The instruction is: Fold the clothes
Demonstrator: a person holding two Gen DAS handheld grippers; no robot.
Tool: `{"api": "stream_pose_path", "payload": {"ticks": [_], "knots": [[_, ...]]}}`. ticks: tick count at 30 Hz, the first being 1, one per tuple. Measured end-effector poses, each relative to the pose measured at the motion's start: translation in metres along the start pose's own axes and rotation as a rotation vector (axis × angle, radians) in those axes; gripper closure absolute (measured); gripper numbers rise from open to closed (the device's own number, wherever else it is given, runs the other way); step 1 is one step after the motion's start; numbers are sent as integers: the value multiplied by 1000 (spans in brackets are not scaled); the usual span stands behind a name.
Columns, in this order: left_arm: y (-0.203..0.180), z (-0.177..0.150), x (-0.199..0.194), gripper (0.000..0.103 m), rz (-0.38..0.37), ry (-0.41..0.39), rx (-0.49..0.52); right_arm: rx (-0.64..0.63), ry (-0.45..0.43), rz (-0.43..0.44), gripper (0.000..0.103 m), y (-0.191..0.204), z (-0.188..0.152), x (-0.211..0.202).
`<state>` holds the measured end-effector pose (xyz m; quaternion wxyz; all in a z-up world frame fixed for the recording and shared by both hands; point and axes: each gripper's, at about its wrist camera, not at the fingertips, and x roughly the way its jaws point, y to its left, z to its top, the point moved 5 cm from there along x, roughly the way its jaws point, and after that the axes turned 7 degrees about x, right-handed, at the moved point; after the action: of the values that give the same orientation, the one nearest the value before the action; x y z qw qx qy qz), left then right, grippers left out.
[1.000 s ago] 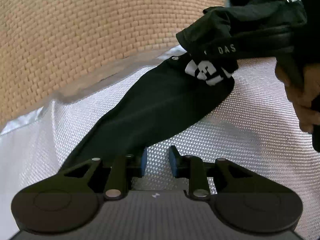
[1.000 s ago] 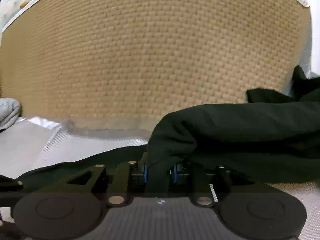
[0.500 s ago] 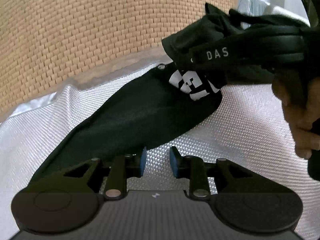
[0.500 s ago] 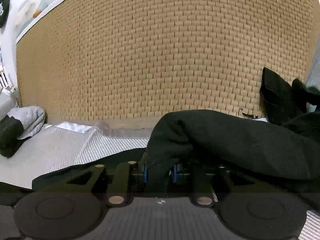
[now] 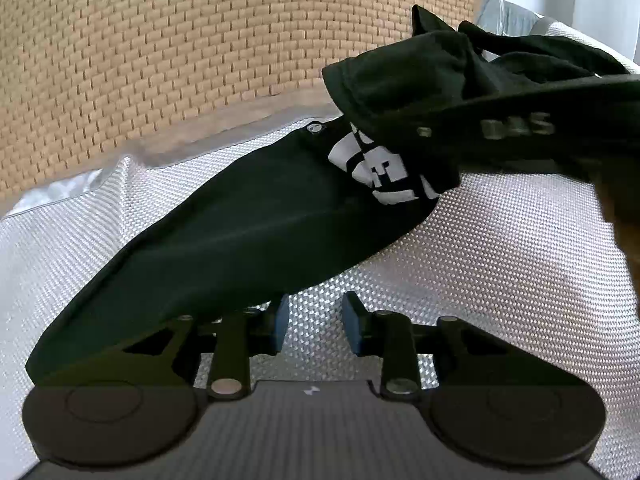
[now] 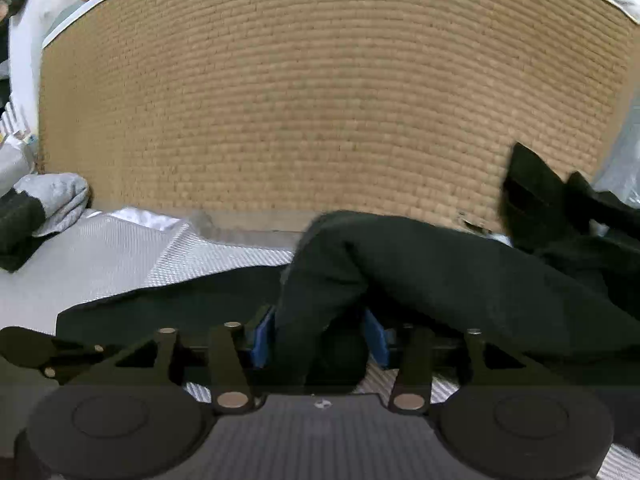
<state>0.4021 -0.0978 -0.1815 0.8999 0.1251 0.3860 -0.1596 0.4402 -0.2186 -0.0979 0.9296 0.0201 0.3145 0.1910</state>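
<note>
The black garment (image 5: 248,236) lies draped on the woven mat (image 5: 500,264), soft and limp. The right gripper (image 6: 320,340) has just opened, cloth between its pads. The left gripper (image 5: 314,320) stands parted, empty. Best pinched at a hem.

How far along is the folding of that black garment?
Early to midway. Done: one part of the black garment lies flat on the silver mat. In hand: the right gripper has just opened, a fold of cloth loose between its fingers; the left gripper is empty. Left: the bunched top part.
</note>
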Motion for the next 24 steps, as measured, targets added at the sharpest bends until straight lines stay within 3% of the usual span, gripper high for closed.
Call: {"api": "stream_pose_path", "payload": {"ticks": [7,18,21,24], "knots": [[-10,2,0,67,-22,-17,13,88,-60,-60,32,-40,-5,-24],[-25,12,11,59,-45,-31,0,267,-93,-193,32,-106,-11,-50],[-25,14,13,58,-44,-32,-4,272,-119,-296,31,-126,-13,-54],[-27,15,13,58,-47,-37,-2,189,-106,-446,31,-143,-20,-52]]}}
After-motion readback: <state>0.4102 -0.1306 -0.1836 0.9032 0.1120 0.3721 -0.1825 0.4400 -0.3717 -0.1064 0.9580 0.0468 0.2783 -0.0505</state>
